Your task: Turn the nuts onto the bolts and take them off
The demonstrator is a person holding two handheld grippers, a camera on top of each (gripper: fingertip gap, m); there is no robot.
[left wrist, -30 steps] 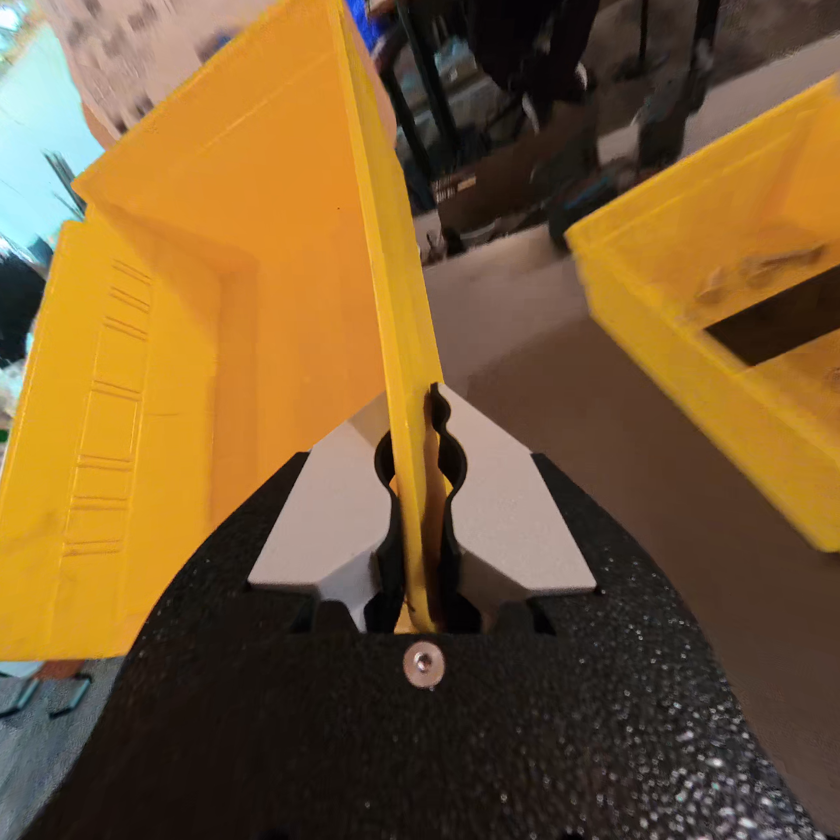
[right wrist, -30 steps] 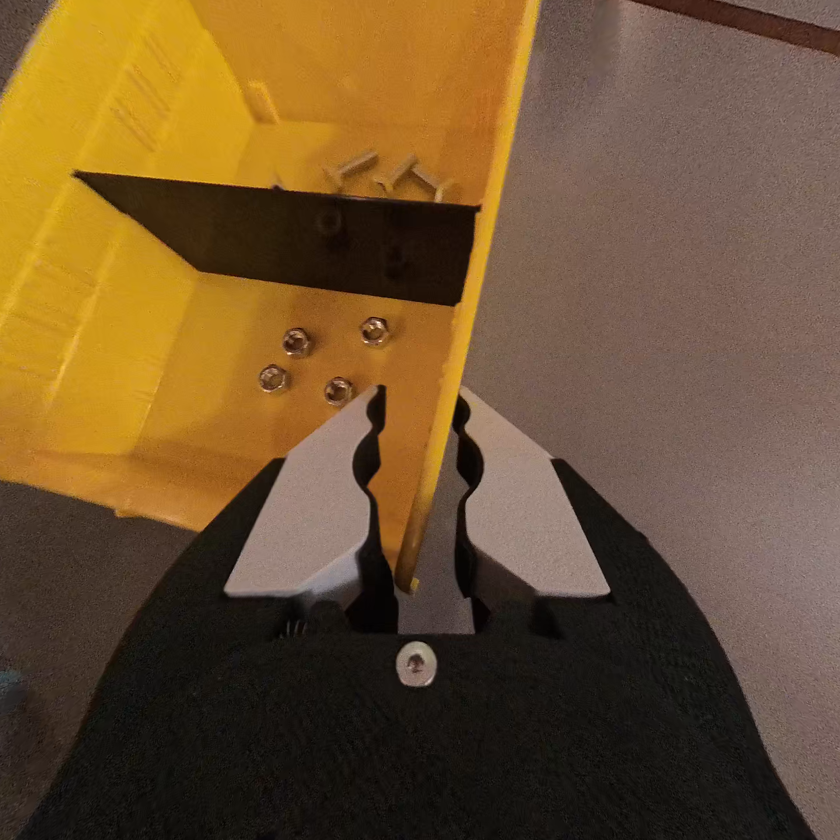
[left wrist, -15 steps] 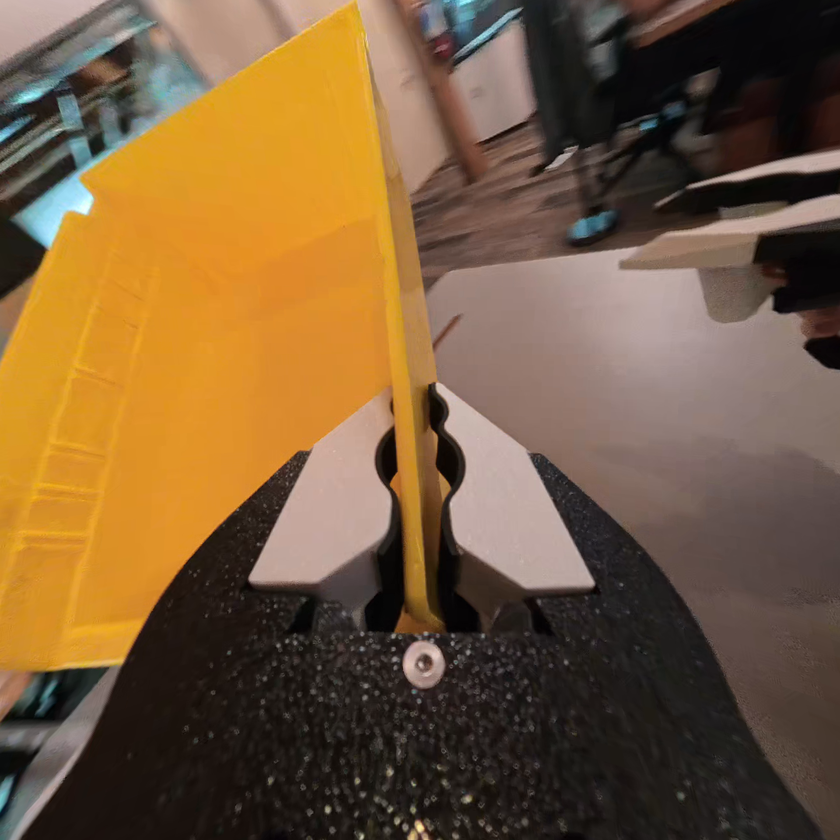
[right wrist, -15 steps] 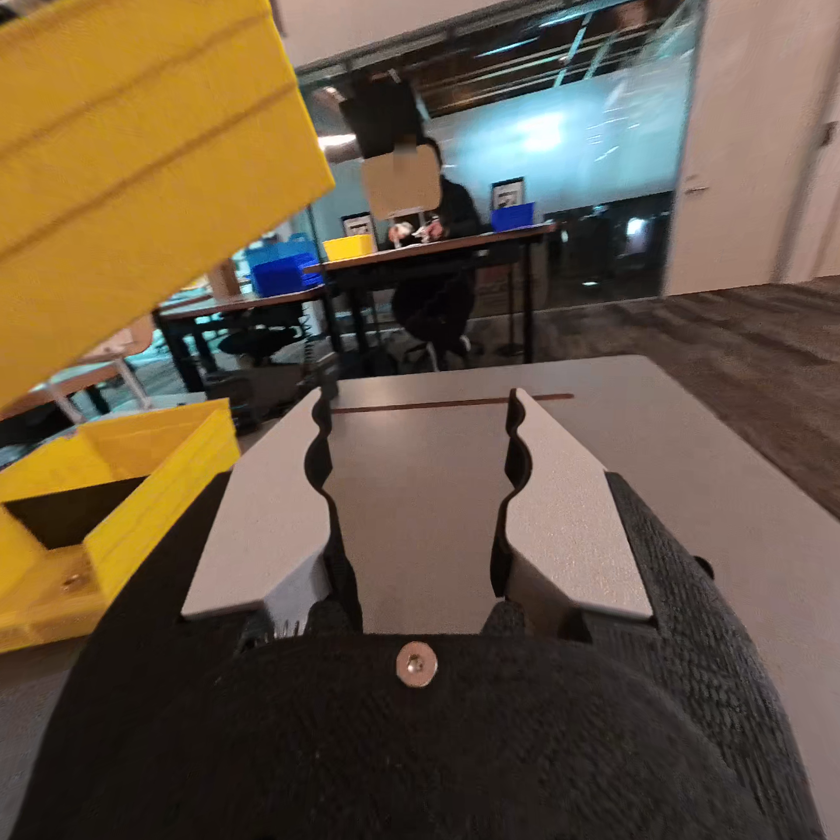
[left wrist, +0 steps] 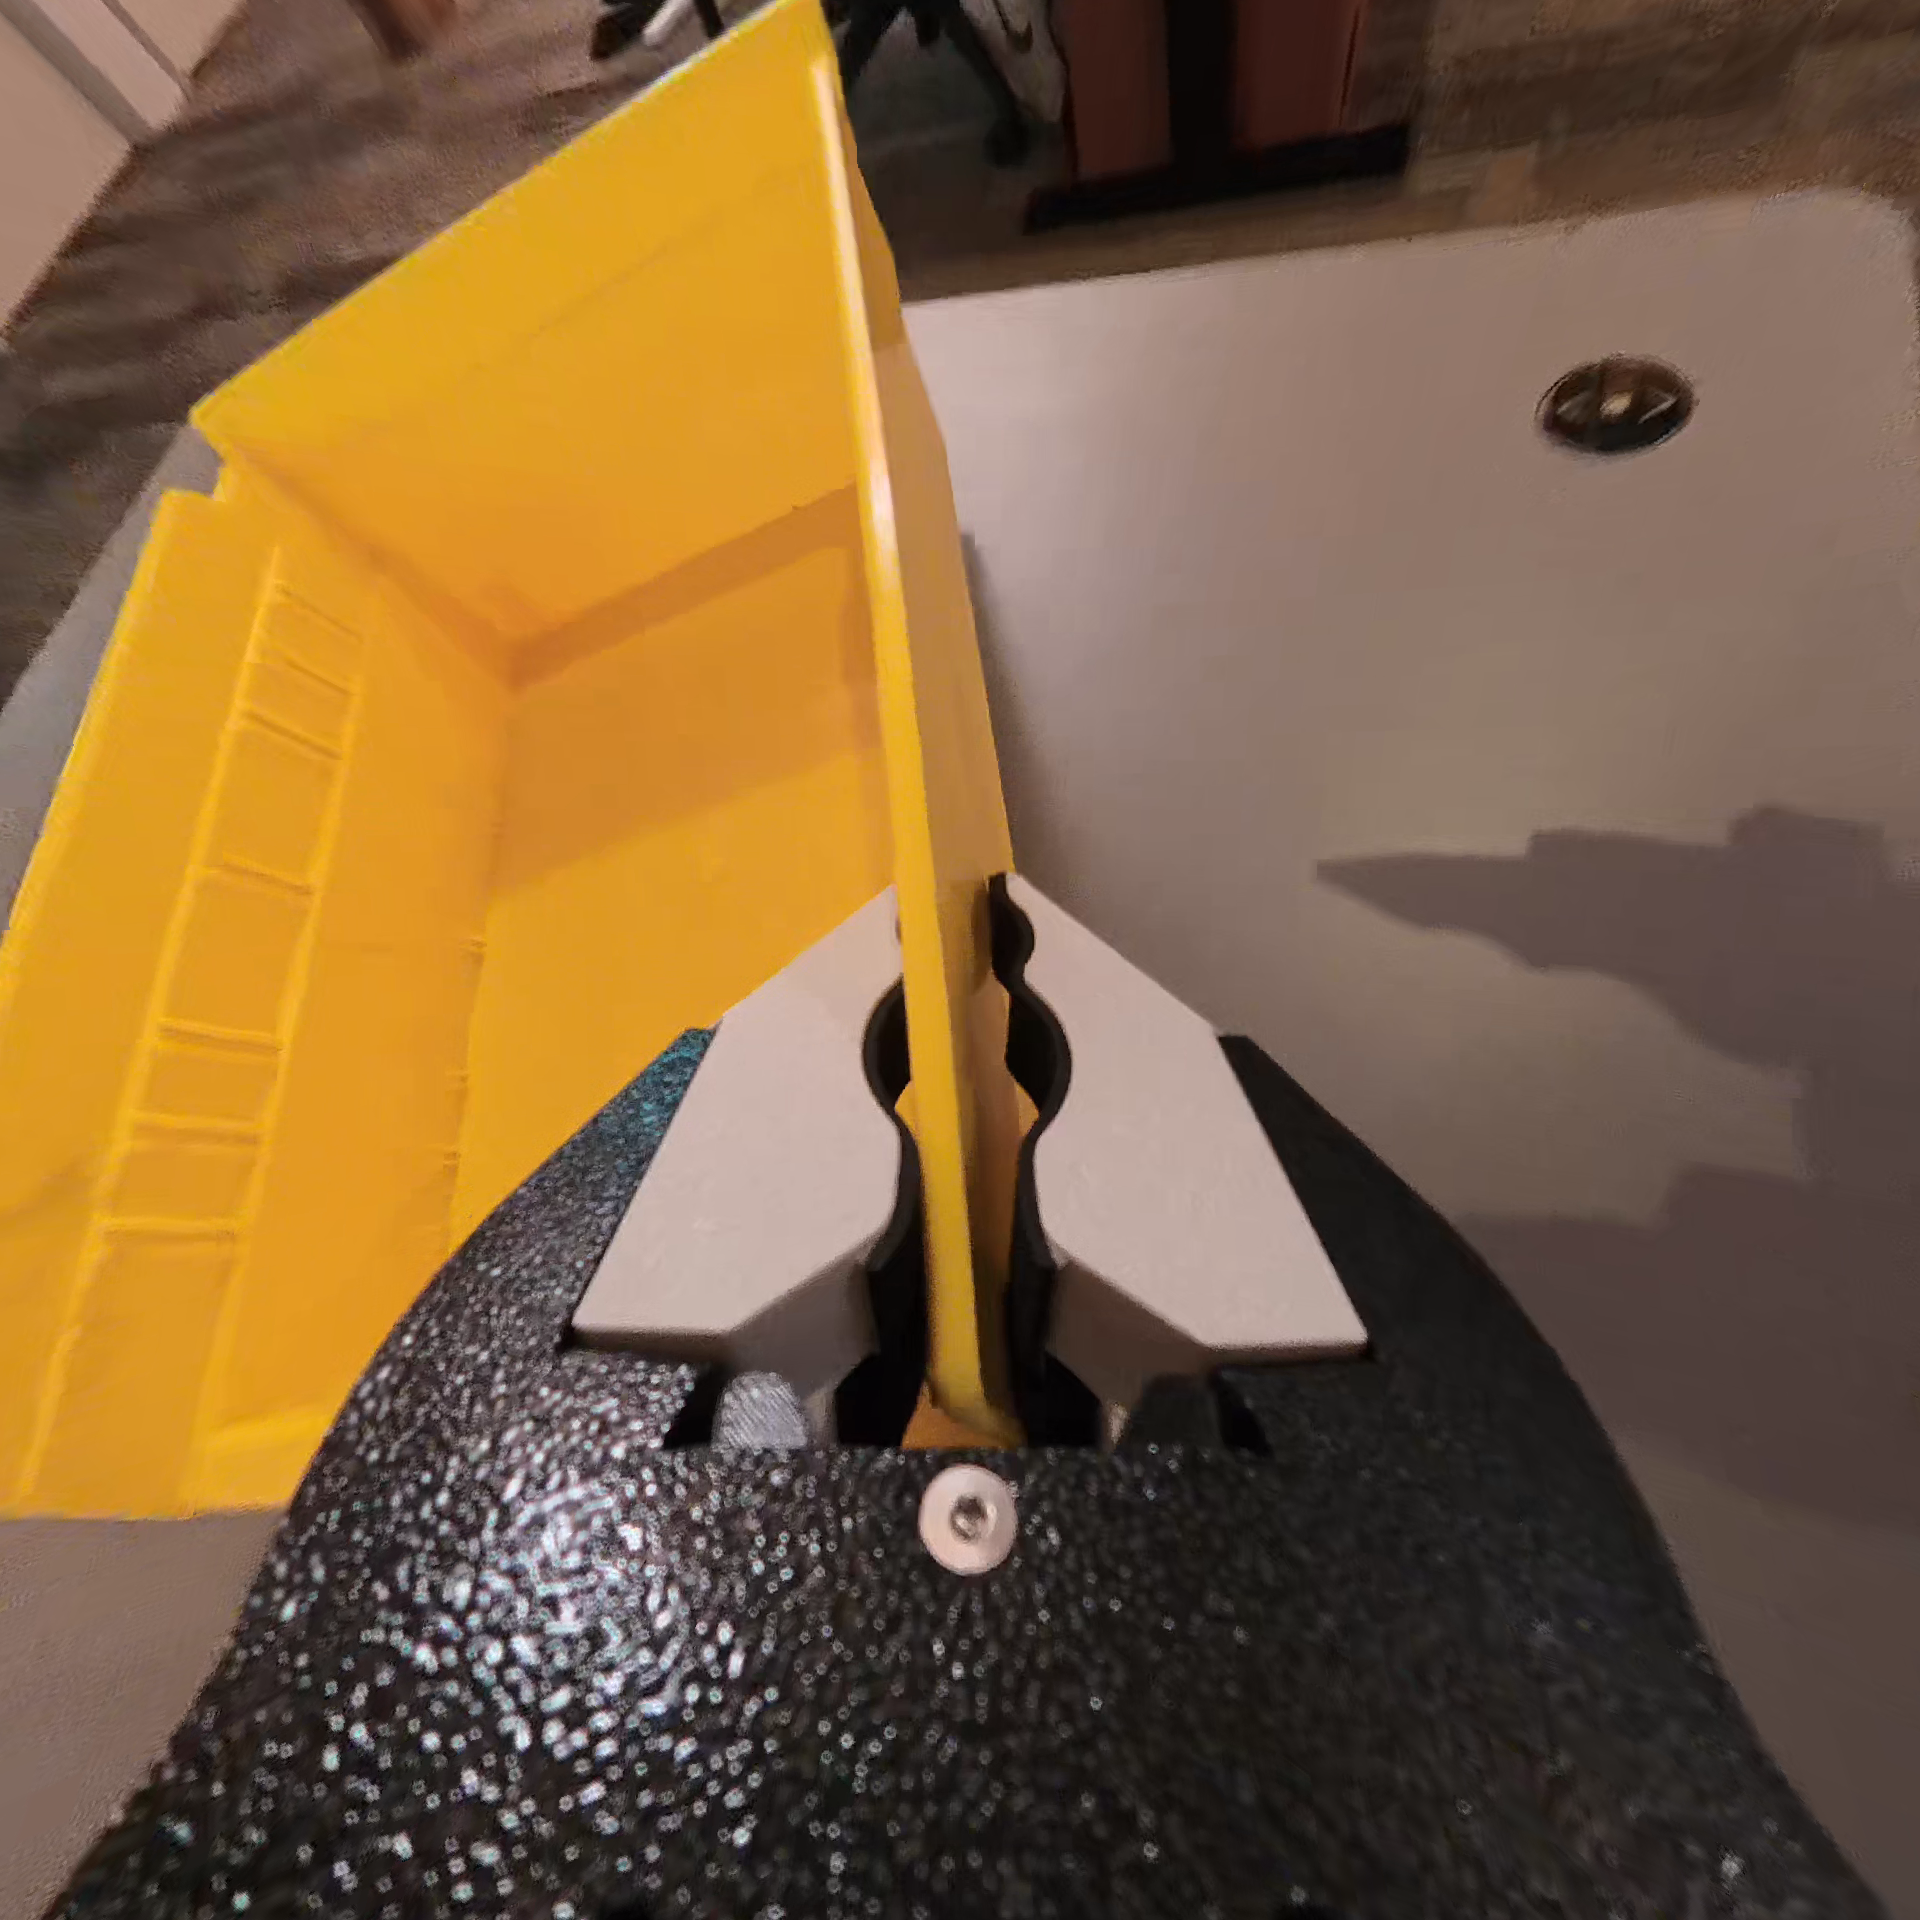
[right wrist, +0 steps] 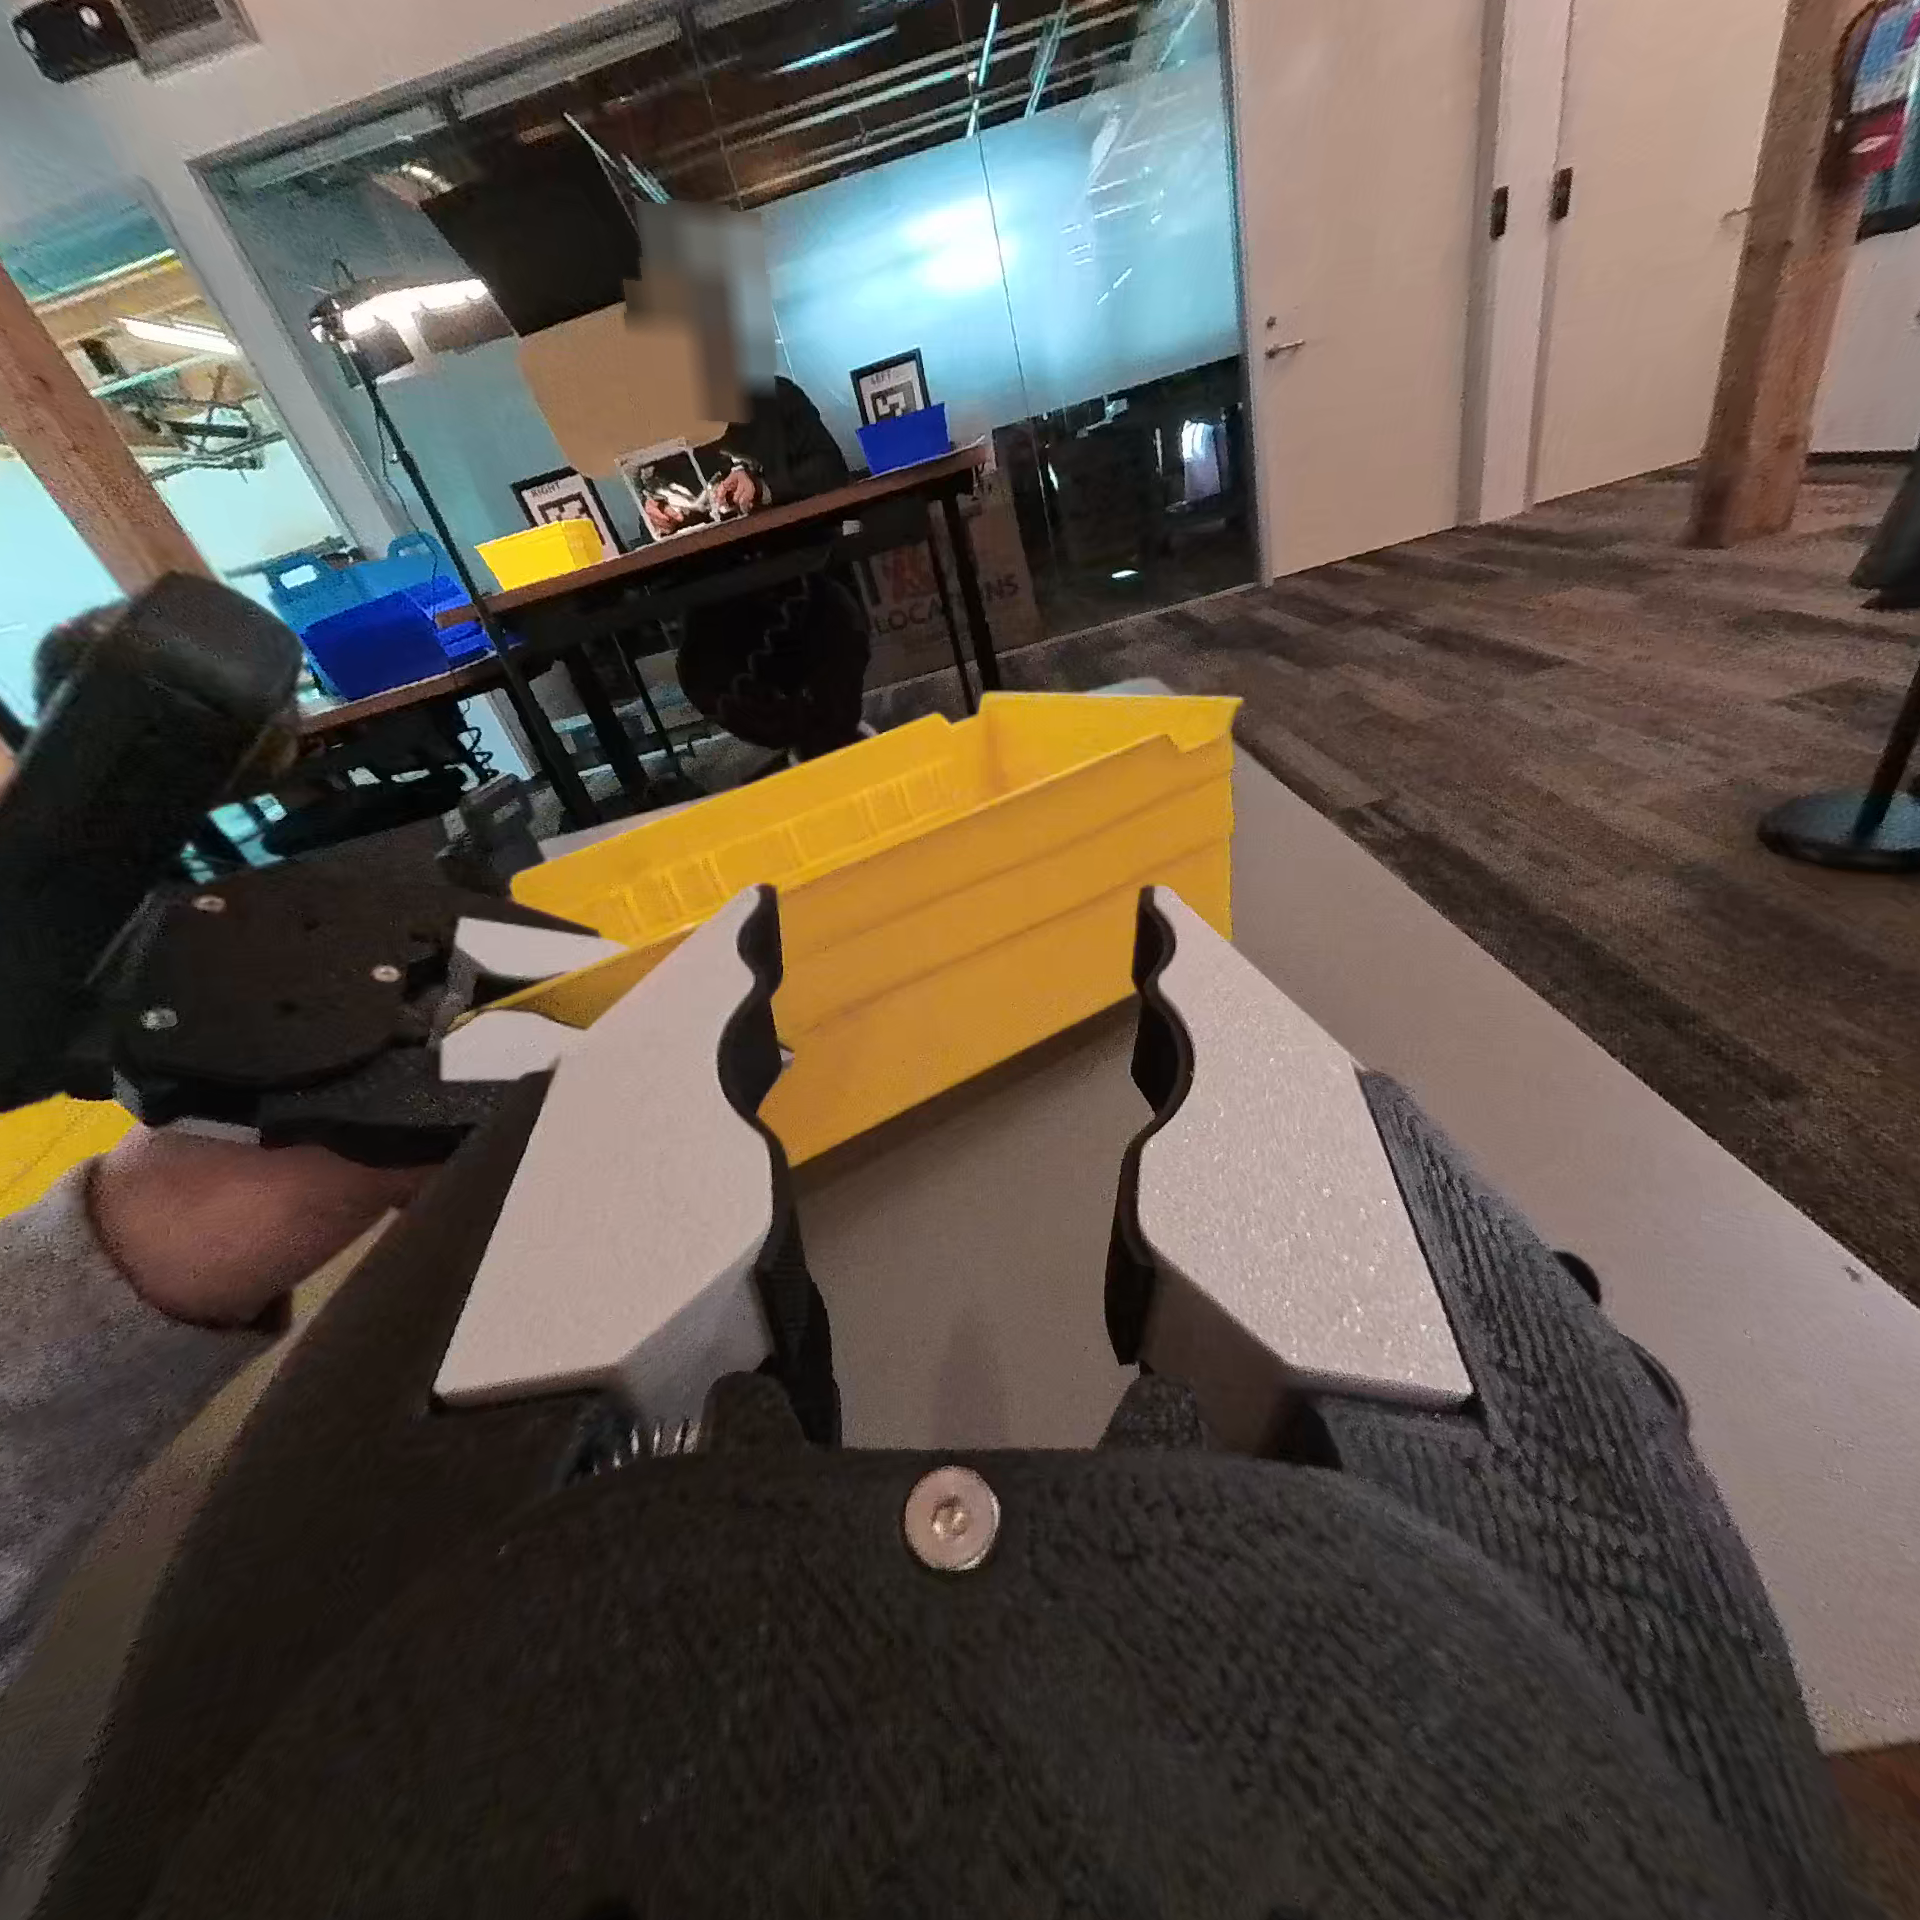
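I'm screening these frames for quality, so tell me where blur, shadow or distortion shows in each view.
Left wrist view: the background floor is smeared, the yellow bin slightly soft, and a dark gripper-shaped shadow lies on the table; wide-angle stretch swells the left gripper. Right wrist view: the open right gripper is sharp, the edges bend, and glare brightens the glass wall.

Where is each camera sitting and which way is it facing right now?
Left wrist view: on the left hand-held gripper, looking along its fingers, shut on the wall of an empty yellow bin above the grey table.
Right wrist view: on the right hand-held gripper, open and empty, facing across the table toward a room with desks; a hand shows at left.
Shared: the yellow bin, the table and the left hand-held gripper.
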